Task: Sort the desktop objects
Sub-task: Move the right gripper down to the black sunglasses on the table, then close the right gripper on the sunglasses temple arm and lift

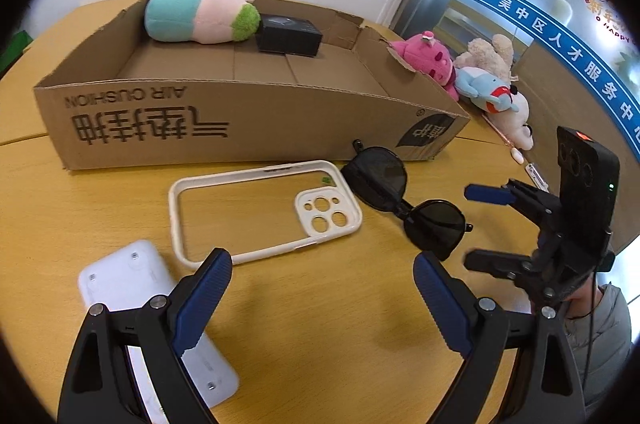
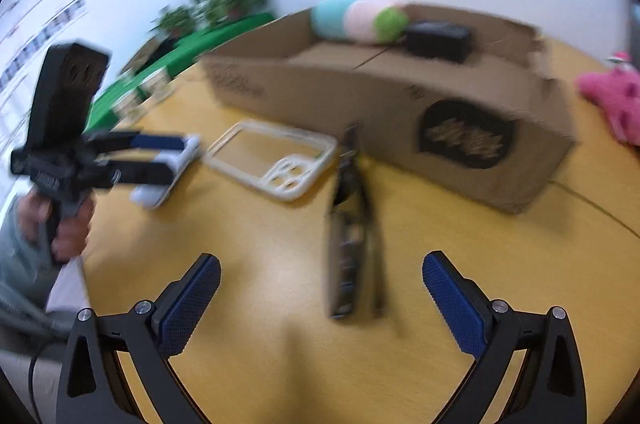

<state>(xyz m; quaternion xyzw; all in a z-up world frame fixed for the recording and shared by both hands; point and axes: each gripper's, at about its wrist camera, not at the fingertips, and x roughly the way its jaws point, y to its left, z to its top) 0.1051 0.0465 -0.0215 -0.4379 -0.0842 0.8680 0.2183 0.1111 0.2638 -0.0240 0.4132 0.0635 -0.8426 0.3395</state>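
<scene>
A cardboard box [image 1: 224,120] lies on the wooden table and holds a pastel plush [image 1: 196,14] and a small black box [image 1: 289,34]. In front of it lie a cream phone case [image 1: 264,210], black sunglasses [image 1: 404,202] and a white power bank [image 1: 132,280]. My left gripper [image 1: 322,298] is open and empty, above the table just short of the case. My right gripper [image 2: 320,296] is open and empty; the sunglasses [image 2: 354,224] lie between and ahead of its fingers, blurred. The box [image 2: 400,112], case [image 2: 276,160] and power bank [image 2: 168,176] show there too.
Several plush toys, pink [image 1: 430,58], blue [image 1: 486,90] and cream [image 1: 516,120], lie on the table right of the box. The right gripper [image 1: 486,224] shows at the right of the left wrist view. Green shelving and plants [image 2: 216,8] stand beyond the table.
</scene>
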